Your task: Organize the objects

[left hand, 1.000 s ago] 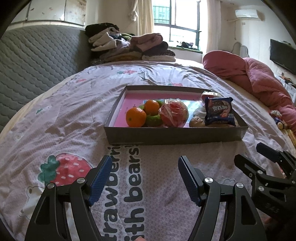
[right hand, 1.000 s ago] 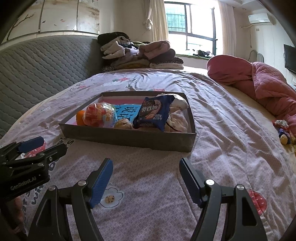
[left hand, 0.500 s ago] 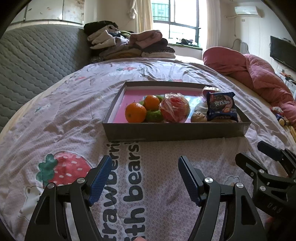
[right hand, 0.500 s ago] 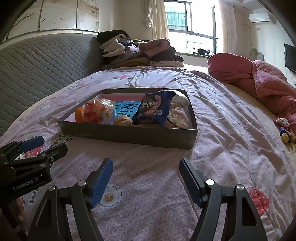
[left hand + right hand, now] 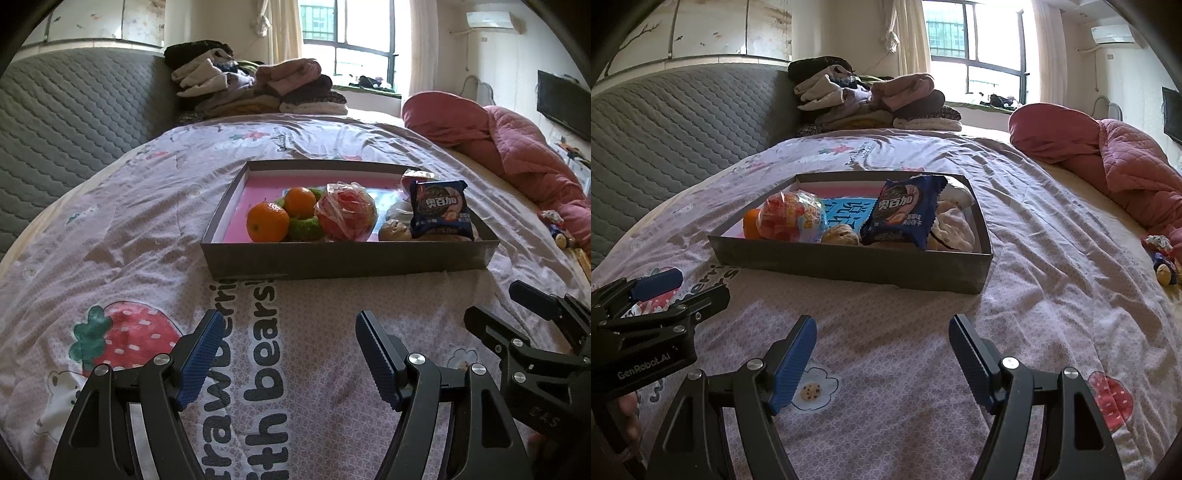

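A shallow grey box [image 5: 347, 260] [image 5: 849, 266] with a pink floor lies on the bed. It holds two oranges [image 5: 267, 221], a green ring-shaped thing [image 5: 304, 229], a red wrapped snack bag [image 5: 347, 216] [image 5: 788, 218], a small bun [image 5: 393, 230] [image 5: 840, 234] and a blue biscuit pack [image 5: 441, 212] [image 5: 905, 210]. My left gripper [image 5: 290, 354] is open and empty, above the sheet in front of the box. My right gripper [image 5: 882, 356] is open and empty beside it, also short of the box. Each gripper shows in the other's view, at the edge.
The bed has a lilac strawberry-print sheet [image 5: 129, 229]. A grey quilted headboard [image 5: 66, 110] is on the left. Folded clothes [image 5: 258, 88] are piled at the far end. A pink quilt [image 5: 517, 147] lies at the right, with small toys [image 5: 1161, 254] near it.
Both grippers have drawn a little nearer to the box and stayed open. Nothing in the box has moved.
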